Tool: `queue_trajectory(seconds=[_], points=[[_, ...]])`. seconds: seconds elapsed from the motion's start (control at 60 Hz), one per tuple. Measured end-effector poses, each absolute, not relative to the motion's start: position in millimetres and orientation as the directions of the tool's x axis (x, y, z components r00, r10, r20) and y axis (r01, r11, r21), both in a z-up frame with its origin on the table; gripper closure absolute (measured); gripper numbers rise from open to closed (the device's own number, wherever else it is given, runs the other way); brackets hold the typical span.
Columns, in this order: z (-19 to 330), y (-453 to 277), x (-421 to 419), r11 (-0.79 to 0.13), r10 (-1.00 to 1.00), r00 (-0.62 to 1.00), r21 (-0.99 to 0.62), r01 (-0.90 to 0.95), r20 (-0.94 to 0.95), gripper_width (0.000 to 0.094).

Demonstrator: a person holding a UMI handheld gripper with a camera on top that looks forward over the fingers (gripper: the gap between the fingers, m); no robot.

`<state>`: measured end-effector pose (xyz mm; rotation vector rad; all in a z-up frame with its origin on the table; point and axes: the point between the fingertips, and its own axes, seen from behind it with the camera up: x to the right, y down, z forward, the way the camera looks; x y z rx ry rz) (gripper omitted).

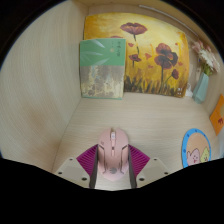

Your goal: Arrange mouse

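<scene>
pink mouse (113, 152) held in the gripper (113, 166)
its 2 fingers press the mouse from both sides, lifted above the pale table (50, 110). well beyond them a flower painting (140, 55) and a green box (102, 68) lean together.

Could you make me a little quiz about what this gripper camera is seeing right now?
1. True or false: the pale pink computer mouse sits between the gripper fingers.
2. What stands against the back wall: A) flower painting and light green box, B) a lamp, C) a kettle?
3. What colour are the finger pads?

Key: 1 true. 2 A. 3 magenta-pink.
</scene>
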<state>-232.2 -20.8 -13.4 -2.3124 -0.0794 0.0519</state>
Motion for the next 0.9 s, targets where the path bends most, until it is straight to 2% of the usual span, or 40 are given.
queue_trajectory(seconds=[0.133, 0.2, 0.25, 0.467, 0.533, 0.583, 0.633, 0.7, 0.9], points=[[-13, -23, -231, -0.701, 0.115, 0.993, -0.71, 0.066, -0.022, 0.0542], [5, -20, -224, -0.697, 0.124, 0.992, -0.713, 0.075, -0.017, 0.0559], [32, -17, -214, -0.677, 0.125, 0.992, -0.733, 0.065, -0.027, 0.0557], [189, 14, -114, -0.491, 0.106, 0.994, -0.868, 0.07, 0.02, 0.0558], [222, 14, -73, -0.448, 0.096, 0.995, -0.891, 0.079, 0.04, 0.0558], [234, 12, -42, -0.433, 0.084, 0.995, -0.897, 0.086, 0.055, 0.0558], [237, 8, -11, -0.432, 0.065, 0.996, -0.898, 0.088, 0.067, 0.0559], [220, 2, 27, -0.444, 0.046, 0.997, -0.893, 0.079, 0.066, 0.056], [97, -34, 87, -0.633, 0.019, 0.999, -0.772, 0.046, 0.044, 0.0562]])
